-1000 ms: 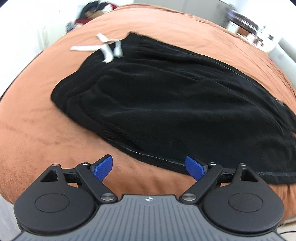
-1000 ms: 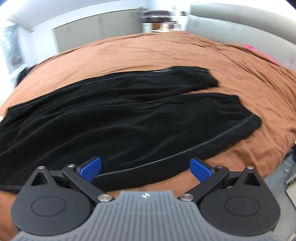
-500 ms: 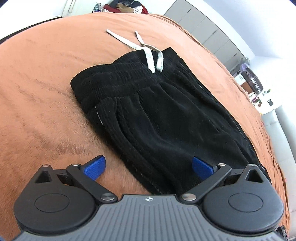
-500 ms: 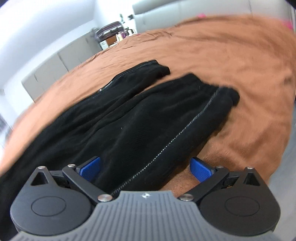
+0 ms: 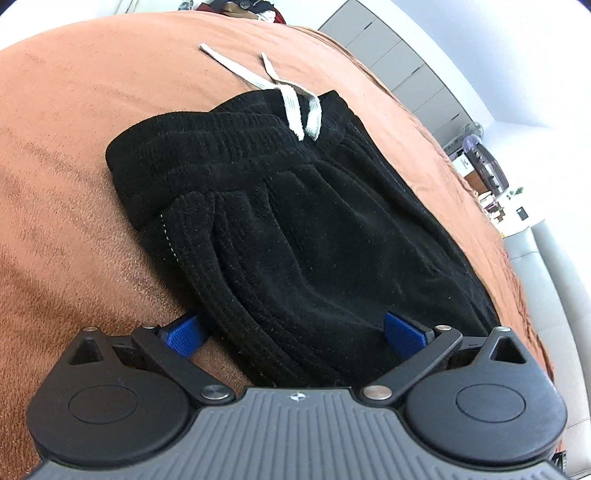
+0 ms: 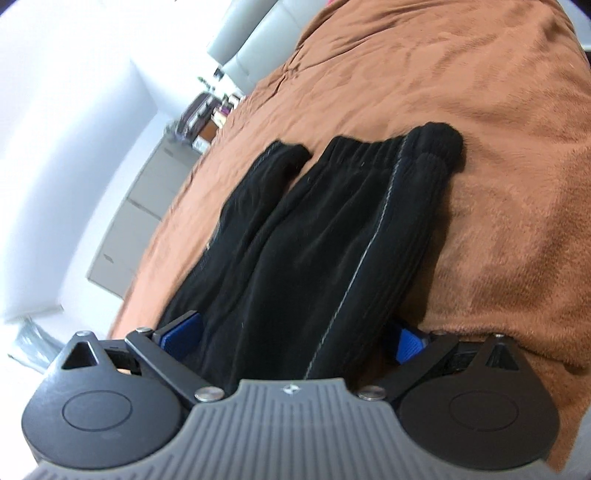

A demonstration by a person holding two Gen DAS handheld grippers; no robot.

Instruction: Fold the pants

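Observation:
Black pants [image 5: 295, 229] lie flat on a brown bedspread [image 5: 74, 184]. The waistband [image 5: 221, 147] with a white drawstring [image 5: 291, 99] shows in the left wrist view. My left gripper [image 5: 293, 334] is open, its blue pads straddling the pants' near side edge below the waistband. In the right wrist view the two legs [image 6: 314, 240] run away from me to the cuffs [image 6: 424, 147]. My right gripper [image 6: 295, 338] is open, its pads on either side of the near leg with the grey side seam [image 6: 369, 251].
Grey wardrobe doors [image 5: 406, 62] stand past the bed. A grey headboard [image 6: 258, 40] and a cluttered bedside stand [image 6: 207, 110] lie beyond the cuffs. A pile of clothes [image 5: 236, 7] sits at the far end. The bed edge drops off on the right [image 6: 554, 369].
Both grippers have dropped low and close to the pants. The left turned toward the waistband, the right toward the cuffs. The fabric edge now sits between each pair of pads. Both stay open.

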